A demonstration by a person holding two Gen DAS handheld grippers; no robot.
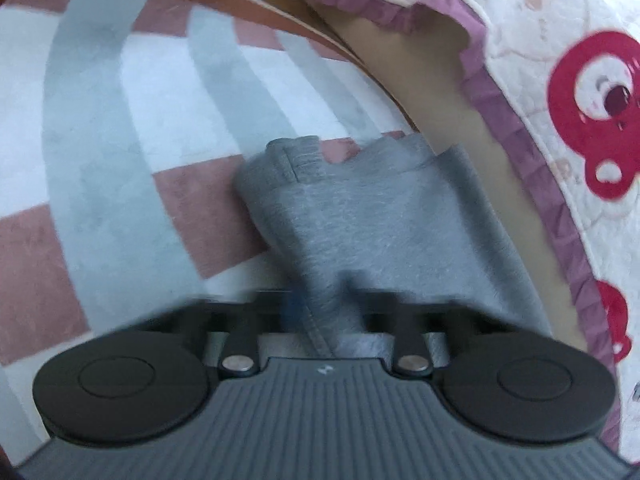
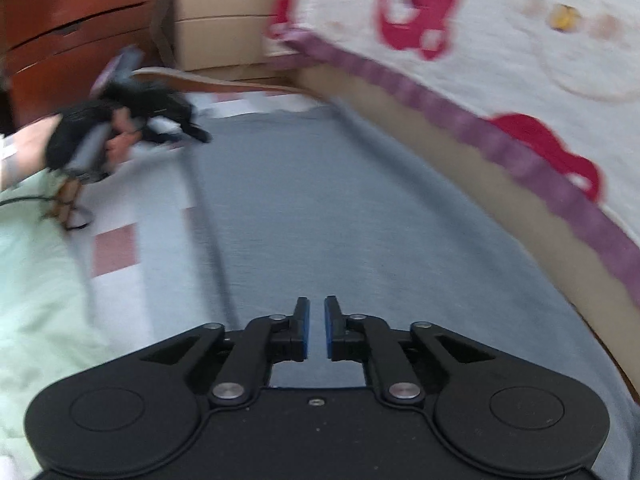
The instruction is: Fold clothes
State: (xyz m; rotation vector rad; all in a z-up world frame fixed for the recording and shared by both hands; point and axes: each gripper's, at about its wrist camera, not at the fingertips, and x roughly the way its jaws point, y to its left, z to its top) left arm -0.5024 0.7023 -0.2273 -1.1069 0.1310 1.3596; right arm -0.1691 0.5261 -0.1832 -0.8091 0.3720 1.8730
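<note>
A grey garment point(image 1: 372, 216) lies on the checked carpet point(image 1: 92, 152) beside the bed. My left gripper point(image 1: 320, 312) is shut on a bunched edge of it, and the cloth covers the fingertips. In the right wrist view the same grey garment point(image 2: 312, 208) stretches flat ahead. My right gripper point(image 2: 317, 328) hovers over its near end, blue pads a narrow gap apart with nothing between them. Farther off, a person's hand point(image 2: 36, 140) holds the left gripper point(image 2: 192, 130) at the garment's far left edge.
The bed's side point(image 2: 460, 168) runs along the right, under a white quilt point(image 2: 540, 60) with red bear prints and a purple frill. A wooden dresser point(image 2: 72, 28) and beige drawers point(image 2: 224, 20) stand behind. A pale green cloth point(image 2: 36, 280) lies at left.
</note>
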